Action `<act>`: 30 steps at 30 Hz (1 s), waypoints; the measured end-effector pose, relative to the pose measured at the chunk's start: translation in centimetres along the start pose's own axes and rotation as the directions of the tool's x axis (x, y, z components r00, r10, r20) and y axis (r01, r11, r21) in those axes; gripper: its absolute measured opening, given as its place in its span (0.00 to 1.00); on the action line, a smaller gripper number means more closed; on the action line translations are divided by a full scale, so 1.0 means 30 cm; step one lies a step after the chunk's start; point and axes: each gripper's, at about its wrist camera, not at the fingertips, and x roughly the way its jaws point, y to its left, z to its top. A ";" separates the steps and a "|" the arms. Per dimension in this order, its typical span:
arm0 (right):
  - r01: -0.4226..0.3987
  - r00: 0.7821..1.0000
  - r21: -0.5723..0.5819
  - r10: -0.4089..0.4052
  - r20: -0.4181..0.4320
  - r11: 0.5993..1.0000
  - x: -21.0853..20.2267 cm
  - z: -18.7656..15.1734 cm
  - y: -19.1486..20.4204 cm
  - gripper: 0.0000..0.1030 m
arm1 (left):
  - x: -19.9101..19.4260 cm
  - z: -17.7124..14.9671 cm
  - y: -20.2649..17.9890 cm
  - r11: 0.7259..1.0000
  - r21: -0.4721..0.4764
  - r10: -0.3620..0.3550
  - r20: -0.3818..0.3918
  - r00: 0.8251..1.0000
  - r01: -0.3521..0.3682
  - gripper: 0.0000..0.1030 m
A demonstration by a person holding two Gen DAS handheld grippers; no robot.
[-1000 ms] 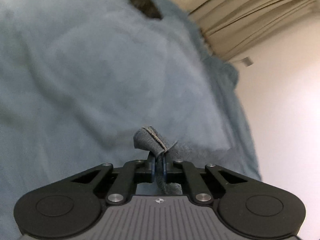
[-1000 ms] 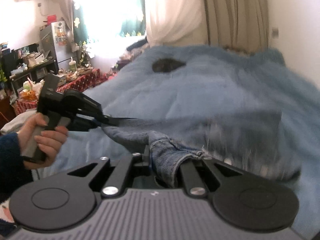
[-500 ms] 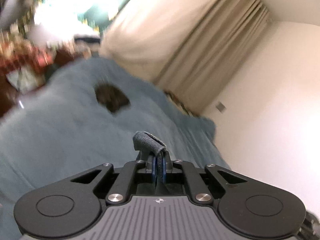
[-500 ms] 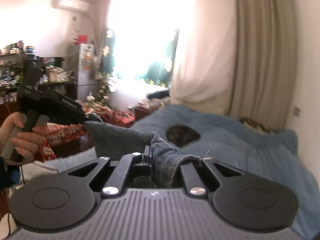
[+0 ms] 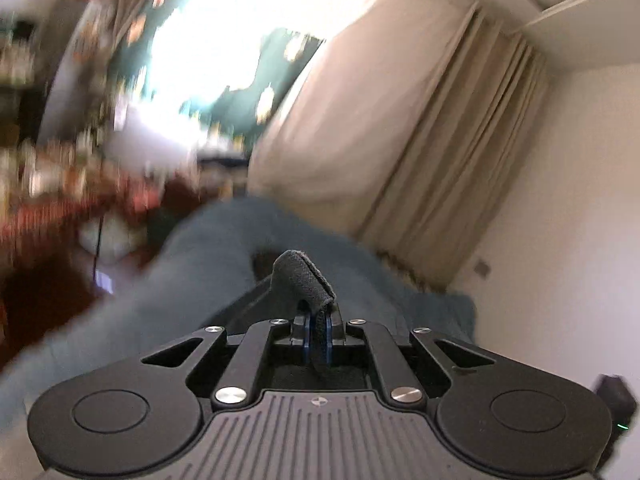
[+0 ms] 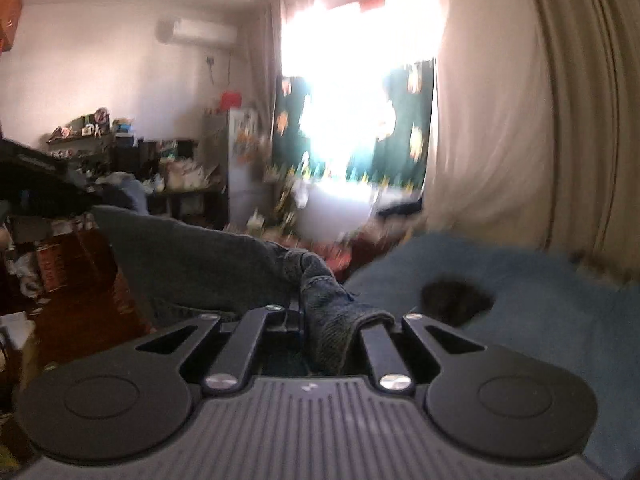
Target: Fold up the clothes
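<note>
Now both grippers hold the jeans higher.

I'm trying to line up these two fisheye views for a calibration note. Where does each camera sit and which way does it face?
Left wrist: on the left gripper, looking along its fingers over the blue blanket toward the window; jaws pinch a denim garment.
Right wrist: on the right gripper, facing the window and shelves; the same denim garment stretches left to the other gripper at the frame edge.
Shared: blanket, dark patch, curtains, window.
</note>
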 end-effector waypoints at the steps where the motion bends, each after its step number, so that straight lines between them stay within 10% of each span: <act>1: -0.011 0.999 0.030 0.012 -0.031 0.999 0.004 -0.074 -0.023 0.06 | 0.017 -0.073 0.023 1.000 -0.022 0.005 -0.051 0.999 -0.006 0.06; 7: -0.018 0.972 0.227 0.070 -0.225 0.974 -0.032 -0.565 -0.185 0.07 | 0.114 -0.519 0.099 0.997 -0.075 -0.004 -0.326 0.945 -0.022 0.06; 19: 0.107 0.910 0.435 0.088 -0.405 0.894 -0.333 -1.243 -0.302 0.18 | 0.280 -1.229 -0.019 0.999 -0.025 -0.033 -0.714 0.700 0.022 0.07; 30: 0.007 0.879 0.354 0.163 -0.449 0.935 -0.474 -1.217 -0.208 0.23 | 0.326 -1.219 0.040 0.996 -0.068 -0.090 -0.744 0.662 0.059 0.07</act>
